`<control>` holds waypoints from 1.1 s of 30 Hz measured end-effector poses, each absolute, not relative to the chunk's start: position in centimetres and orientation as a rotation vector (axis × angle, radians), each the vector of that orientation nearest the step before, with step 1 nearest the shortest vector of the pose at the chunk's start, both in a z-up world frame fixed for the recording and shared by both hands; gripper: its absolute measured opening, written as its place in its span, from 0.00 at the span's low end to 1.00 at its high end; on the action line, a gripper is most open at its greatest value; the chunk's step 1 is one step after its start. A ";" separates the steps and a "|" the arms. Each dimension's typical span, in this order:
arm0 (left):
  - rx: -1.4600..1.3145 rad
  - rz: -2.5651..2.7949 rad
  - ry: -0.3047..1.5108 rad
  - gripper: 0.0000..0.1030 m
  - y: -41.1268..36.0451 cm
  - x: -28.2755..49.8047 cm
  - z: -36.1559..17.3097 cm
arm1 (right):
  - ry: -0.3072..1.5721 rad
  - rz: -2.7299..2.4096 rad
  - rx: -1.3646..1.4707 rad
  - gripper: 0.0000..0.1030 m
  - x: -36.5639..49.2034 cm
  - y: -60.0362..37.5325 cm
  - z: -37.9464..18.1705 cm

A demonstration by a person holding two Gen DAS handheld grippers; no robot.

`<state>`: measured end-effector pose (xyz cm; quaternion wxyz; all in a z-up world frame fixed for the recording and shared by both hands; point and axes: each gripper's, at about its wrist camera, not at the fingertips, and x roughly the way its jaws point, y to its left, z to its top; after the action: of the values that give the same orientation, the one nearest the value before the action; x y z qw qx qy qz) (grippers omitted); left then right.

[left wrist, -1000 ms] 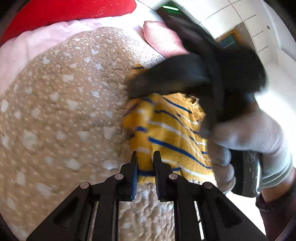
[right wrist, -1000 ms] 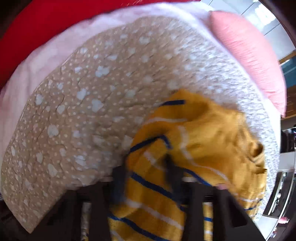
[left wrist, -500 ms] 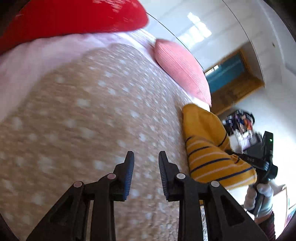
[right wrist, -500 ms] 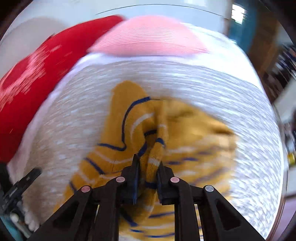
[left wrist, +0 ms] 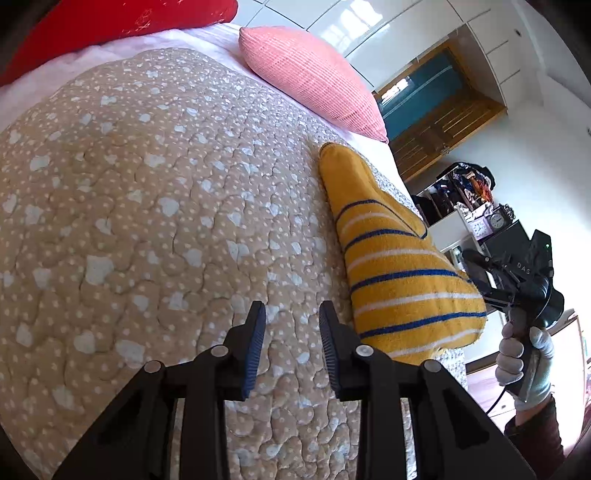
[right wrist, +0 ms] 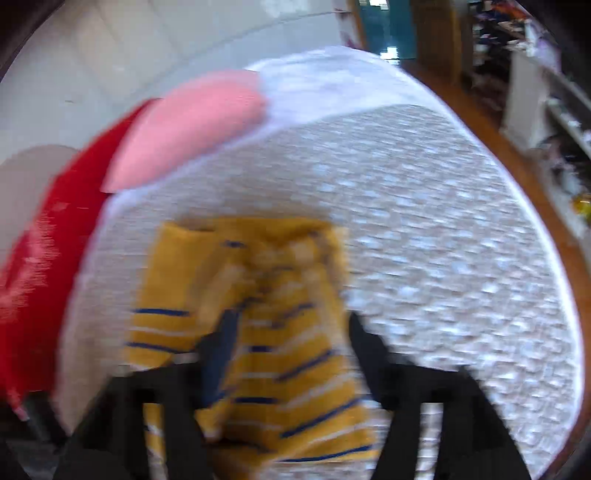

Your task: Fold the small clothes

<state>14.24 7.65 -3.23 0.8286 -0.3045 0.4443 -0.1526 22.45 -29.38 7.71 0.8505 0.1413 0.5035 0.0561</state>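
Left gripper pose: we hold the left gripper (left wrist: 291, 345) low over the beige quilted bedspread with white spots (left wrist: 147, 221), its black fingers with blue pads (left wrist: 255, 343) pointing across the bed.
Left fingers: parted by a narrow gap, nothing between them; we see only quilt in the gap.
Right gripper pose: in the left wrist view the right gripper (left wrist: 491, 280) sits off the bed's right edge, held in our white-gloved right hand (left wrist: 524, 358), fingers aimed at the garment.
Right fingers: in the right wrist view the right gripper (right wrist: 291, 354) is blurred, yet its two dark fingers stand wide apart, with cloth showing in the gap; we cannot tell whether they touch it.
Garment: the small mustard-yellow knit garment with blue and white stripes (left wrist: 391, 266) lies on the bedspread near its right edge, just to the right of the left fingers and apart from them. In the right wrist view the garment (right wrist: 266, 332) spreads flat ahead of and under the fingers.
Surroundings: a pink ribbed pillow (left wrist: 310, 77) and a red pillow (left wrist: 110, 18) lie at the head of the bed.
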 end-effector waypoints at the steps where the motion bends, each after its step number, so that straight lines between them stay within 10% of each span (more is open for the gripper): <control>1: -0.660 -0.328 0.942 0.28 7.9 14.2 -3.3 | 1.071 0.157 0.296 0.71 22.7 -28.4 7.6; 5: -0.686 -0.328 0.942 0.29 9.5 14.4 -3.4 | 1.192 0.168 0.239 0.68 24.3 -24.6 4.0; 7: -0.692 -0.329 0.945 0.29 9.7 14.3 -3.4 | 1.213 0.207 0.277 0.27 24.4 -22.9 2.9; 10: -0.698 -0.329 0.948 0.30 9.9 14.3 -3.4 | 1.150 0.224 0.261 0.17 23.9 -21.7 4.5; 29: -0.617 -0.302 0.945 0.35 7.9 14.0 -2.8 | 1.038 -0.169 -0.001 0.08 21.4 -28.3 8.2; 33: -0.483 -0.202 0.916 0.35 6.4 12.9 -2.0 | 0.953 0.004 0.118 0.29 19.4 -27.2 12.2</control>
<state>12.92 6.37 -2.00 0.8641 -0.2304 0.4370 -0.0962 19.39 -27.20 12.24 0.8870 0.0569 0.4582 0.0018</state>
